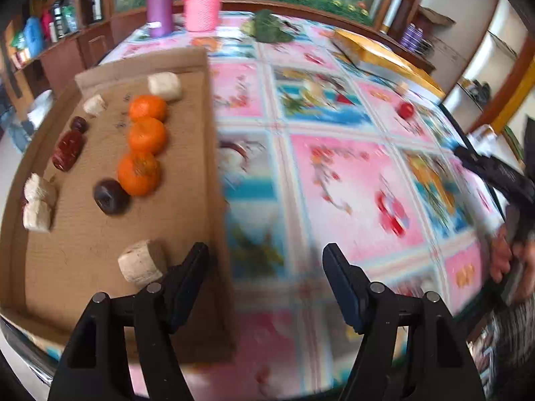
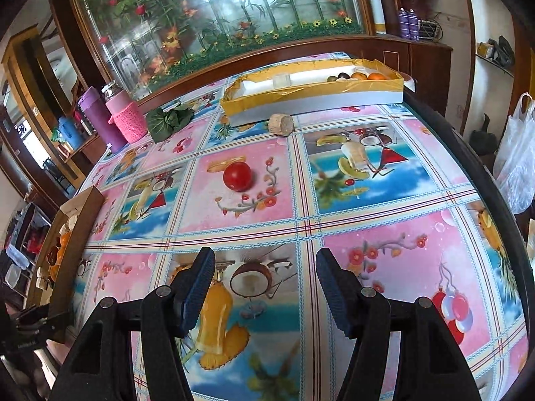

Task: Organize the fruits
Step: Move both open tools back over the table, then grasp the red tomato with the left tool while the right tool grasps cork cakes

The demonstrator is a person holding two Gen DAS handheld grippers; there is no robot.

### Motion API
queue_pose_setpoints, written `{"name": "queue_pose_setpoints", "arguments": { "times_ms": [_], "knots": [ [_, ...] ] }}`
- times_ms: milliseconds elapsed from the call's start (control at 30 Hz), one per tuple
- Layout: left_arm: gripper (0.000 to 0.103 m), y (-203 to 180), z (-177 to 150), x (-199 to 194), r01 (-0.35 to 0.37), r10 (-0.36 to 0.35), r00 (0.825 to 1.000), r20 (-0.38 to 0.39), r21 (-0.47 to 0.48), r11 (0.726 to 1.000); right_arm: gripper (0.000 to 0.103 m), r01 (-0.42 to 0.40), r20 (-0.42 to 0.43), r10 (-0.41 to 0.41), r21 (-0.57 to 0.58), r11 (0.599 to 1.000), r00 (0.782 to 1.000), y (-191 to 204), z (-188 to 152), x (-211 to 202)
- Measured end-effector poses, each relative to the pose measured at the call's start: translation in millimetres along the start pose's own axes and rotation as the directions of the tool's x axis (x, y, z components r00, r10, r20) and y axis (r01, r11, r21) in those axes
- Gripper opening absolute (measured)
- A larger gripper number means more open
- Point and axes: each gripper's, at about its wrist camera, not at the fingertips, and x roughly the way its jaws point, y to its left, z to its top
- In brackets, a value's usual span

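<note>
A cardboard tray [image 1: 187, 220] lies at the table's left; it also shows in the right wrist view [image 2: 77, 234]. It holds three oranges [image 1: 147, 133], dark red fruits [image 1: 68, 148], a dark plum [image 1: 110, 197] and several pale cork-like pieces [image 1: 142, 265]. My left gripper [image 1: 265, 267] is open and empty, over the tray's right edge. A red tomato [image 2: 237, 175] lies on the tablecloth, also small in the left wrist view [image 1: 405, 110]. My right gripper [image 2: 264, 274] is open and empty, a little short of the tomato. A pale cork-like piece [image 2: 281, 124] lies by the yellow box [image 2: 311, 98].
The yellow box holds fruits at its right end [image 2: 361, 76]. A purple bottle [image 2: 100, 118], a pink flask [image 2: 128, 120] and a green leafy bundle [image 2: 169, 120] stand at the table's far left. A white plastic bag [image 2: 516, 153] hangs beyond the right edge.
</note>
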Motion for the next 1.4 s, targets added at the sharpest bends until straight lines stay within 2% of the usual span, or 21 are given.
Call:
{"name": "queue_pose_setpoints", "arguments": {
  "times_ms": [100,233,367,433,567,700,867,1033,1067,1133,1167,1267,1400],
  "knots": [
    [0.071,-8,-10,-17,0.023,-0.024,0.999,0.026,0.039,0.999,0.067,-0.016,0.000,0.016,-0.015,1.000,1.000,6,1,4],
    [0.071,-9,-5,-52,0.097,-0.103,0.986,0.131,0.045,0.994,0.067,-0.028,-0.004,0.027,-0.014,1.000,1.000,5,4,4],
    [0.073,-17,14,-61,0.058,-0.068,0.977,0.202,0.059,0.997,0.067,-0.017,0.010,0.017,0.002,1.000,1.000,-5,12,0],
    [0.073,-21,27,-56,0.031,-0.043,0.977,0.210,0.060,0.998,0.067,-0.005,0.018,0.004,0.010,1.000,1.000,-12,21,-2],
    [0.073,-28,43,-40,0.052,-0.059,0.976,0.209,0.039,0.998,0.067,0.042,0.037,-0.043,0.021,0.999,0.998,-25,45,5],
    [0.073,-42,57,-30,0.063,-0.072,0.976,0.205,0.047,0.997,0.067,0.071,0.040,-0.074,0.074,0.995,0.996,-41,74,29],
    [0.073,-64,69,-14,0.081,-0.094,0.978,0.187,0.077,0.994,0.066,0.097,0.047,-0.099,0.044,0.994,0.994,-32,110,67],
    [0.073,-79,82,8,0.080,-0.093,0.983,0.160,0.090,0.993,0.066,0.126,-0.004,-0.126,-0.007,0.992,0.992,-16,131,114],
    [0.073,-82,86,14,0.079,-0.092,0.984,0.150,0.095,0.992,0.065,0.132,-0.018,-0.133,-0.019,0.991,0.991,-14,133,123],
    [0.072,-90,94,25,0.080,-0.095,0.986,0.137,0.107,0.991,0.047,0.137,-0.045,-0.139,-0.036,0.990,0.989,-11,134,137],
    [0.072,-94,97,30,0.082,-0.097,0.986,0.132,0.116,0.990,0.034,0.137,-0.058,-0.139,-0.040,0.990,0.989,-11,134,141],
    [0.072,-110,108,45,0.084,-0.101,0.988,0.116,0.147,0.986,0.032,0.120,-0.048,-0.121,-0.028,0.992,0.991,-18,131,134],
    [0.072,-134,121,66,0.102,-0.119,0.989,0.092,0.173,0.980,0.032,0.101,-0.028,-0.100,0.014,0.995,0.995,-34,119,104]
  ]
}}
